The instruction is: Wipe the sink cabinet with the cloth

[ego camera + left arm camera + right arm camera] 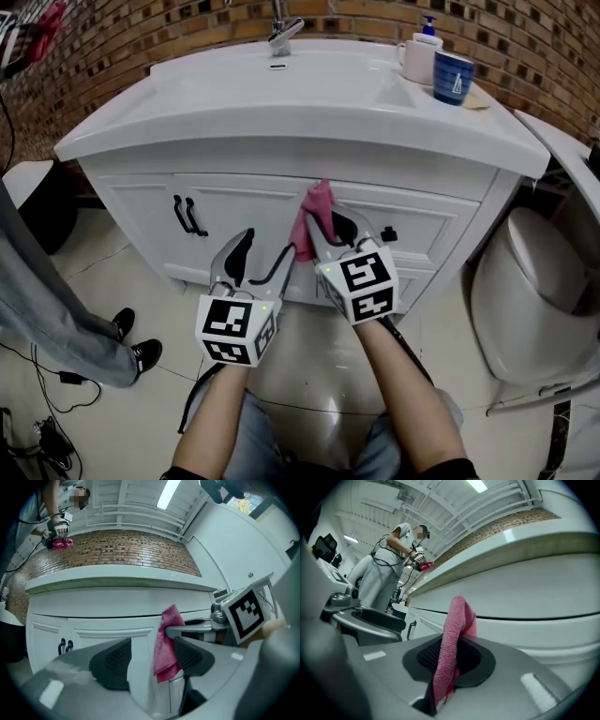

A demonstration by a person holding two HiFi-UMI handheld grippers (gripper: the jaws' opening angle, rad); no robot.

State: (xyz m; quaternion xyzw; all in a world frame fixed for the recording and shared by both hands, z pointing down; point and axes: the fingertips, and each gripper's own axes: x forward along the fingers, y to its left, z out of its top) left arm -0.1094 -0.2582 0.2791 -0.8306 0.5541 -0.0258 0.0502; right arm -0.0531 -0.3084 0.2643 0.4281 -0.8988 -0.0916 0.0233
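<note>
A pink cloth (310, 217) is pinched in my right gripper (323, 230), which is shut on it. The cloth's top end presses against the front of the white sink cabinet (234, 211), just under the basin's rim. In the right gripper view the cloth (451, 658) stands up between the jaws against the cabinet's front. My left gripper (258, 258) hangs open just left of the cloth, with nothing between its fingers. The left gripper view shows the cloth (168, 644) hanging beyond its open jaws, held by the right gripper (197, 630).
Black door handles (187, 216) sit on the cabinet's left door. On the basin top stand a blue cup (453, 77), a soap dispenser (427, 37) and a tap (281, 36). A toilet (539, 300) is at the right. A person's legs (56, 319) stand at the left.
</note>
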